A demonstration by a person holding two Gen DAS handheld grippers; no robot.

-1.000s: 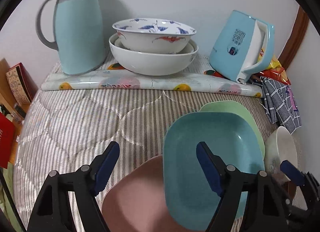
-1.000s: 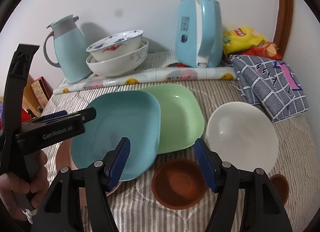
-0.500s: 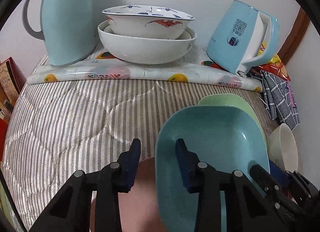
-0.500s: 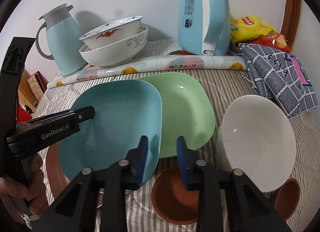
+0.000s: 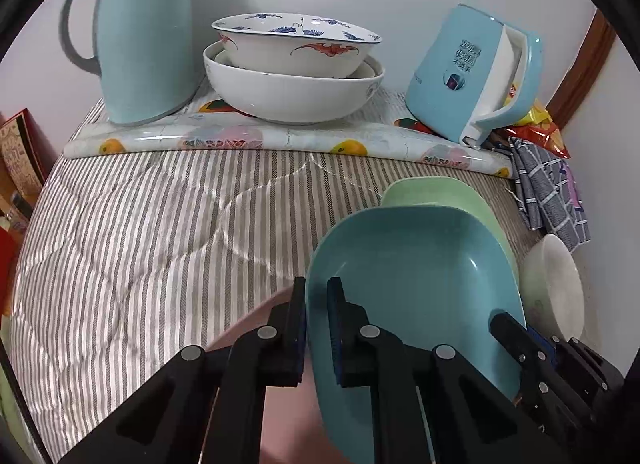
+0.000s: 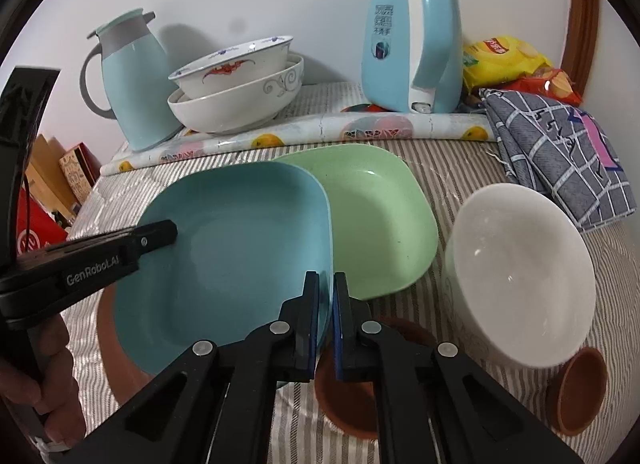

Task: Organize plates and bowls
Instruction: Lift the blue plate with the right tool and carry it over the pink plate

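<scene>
A blue square plate [image 5: 412, 276] lies tilted over a green plate [image 5: 440, 192] and a pink plate [image 5: 256, 328] on the striped quilt. My left gripper [image 5: 316, 296] has its jaws closing on the blue plate's left rim, and the pads press on it. My right gripper [image 6: 327, 288] has its jaws closing on the right rim of the blue plate [image 6: 240, 248], pads touching it. The green plate [image 6: 380, 216] sits behind it. A white bowl [image 6: 520, 280] stands to the right. Two brown bowls [image 6: 348, 396] [image 6: 580, 388] lie near the front.
Two stacked patterned bowls [image 5: 296, 76] sit at the back on a fruit-print mat, between a blue thermos jug [image 5: 144, 36] and a blue kettle [image 5: 472, 72]. A checked cloth [image 6: 560, 160] and snack bags [image 6: 504, 60] lie at the back right. A hand [image 6: 48, 376] holds the left gripper.
Both grippers went from wide open to closed on opposite rims of the blue plate. The plate's edges now sit between the pads.
</scene>
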